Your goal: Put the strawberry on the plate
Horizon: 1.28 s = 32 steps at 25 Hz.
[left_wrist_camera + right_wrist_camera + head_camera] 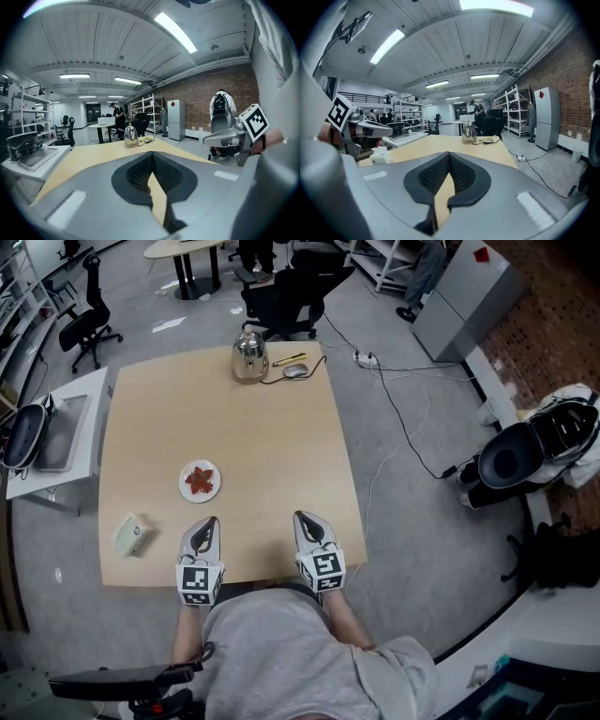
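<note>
Here, strawberry on plate, axis unclear.

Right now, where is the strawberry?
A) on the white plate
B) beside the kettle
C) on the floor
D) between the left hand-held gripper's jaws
A: in the head view the red strawberry lies on the small white plate, while the left hand-held gripper and the right hand-held gripper are shut and empty at the near edge of the table.
</note>
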### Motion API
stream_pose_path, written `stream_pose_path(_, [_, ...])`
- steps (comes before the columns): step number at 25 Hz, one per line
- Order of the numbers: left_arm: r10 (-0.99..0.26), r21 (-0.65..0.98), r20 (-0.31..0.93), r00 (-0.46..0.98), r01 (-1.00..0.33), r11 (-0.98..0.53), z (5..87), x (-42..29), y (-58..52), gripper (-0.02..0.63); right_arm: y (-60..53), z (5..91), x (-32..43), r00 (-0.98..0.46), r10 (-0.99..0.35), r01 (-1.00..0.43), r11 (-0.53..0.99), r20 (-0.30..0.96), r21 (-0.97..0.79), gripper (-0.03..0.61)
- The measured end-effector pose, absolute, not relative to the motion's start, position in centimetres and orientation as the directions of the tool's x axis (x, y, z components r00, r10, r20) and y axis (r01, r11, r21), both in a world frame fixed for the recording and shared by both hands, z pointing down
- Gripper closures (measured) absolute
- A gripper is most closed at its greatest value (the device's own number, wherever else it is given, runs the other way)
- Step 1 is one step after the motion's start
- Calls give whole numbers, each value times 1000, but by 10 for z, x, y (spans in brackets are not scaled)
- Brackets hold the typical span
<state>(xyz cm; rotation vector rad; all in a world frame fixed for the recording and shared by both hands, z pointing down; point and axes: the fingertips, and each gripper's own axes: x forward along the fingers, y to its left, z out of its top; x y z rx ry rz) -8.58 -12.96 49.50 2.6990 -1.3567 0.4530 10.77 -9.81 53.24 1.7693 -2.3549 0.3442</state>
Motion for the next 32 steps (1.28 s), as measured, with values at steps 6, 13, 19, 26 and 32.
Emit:
stream_pose_path(6, [-773,-55,303,558,-799,-598,493,-82,-129,594,-97,531,109,-289,-913,-957,282,287,-65,572])
stream_pose_path(13, [-777,-52,304,551,-805,-591,495,-84,-129,594,-98,533,108,-294,-912,-955,289,286,-62,572])
stream_pose_path(19, [-779,-59,300,551,-804,-592,491,-82,-131,594,-99,534,108,-298,-910,-954,291,290,-67,572])
stream_pose_path(26, [-778,-72,304,550,-801,-594,497,-85,-129,594,-101,534,106,-303,-907,-953,295,291,-72,572])
stream_pose_path(32, [-783,-66,307,541,-809,-585,495,-84,-130,594,-101,537,105,-314,-903,-949,308,293,-66,572])
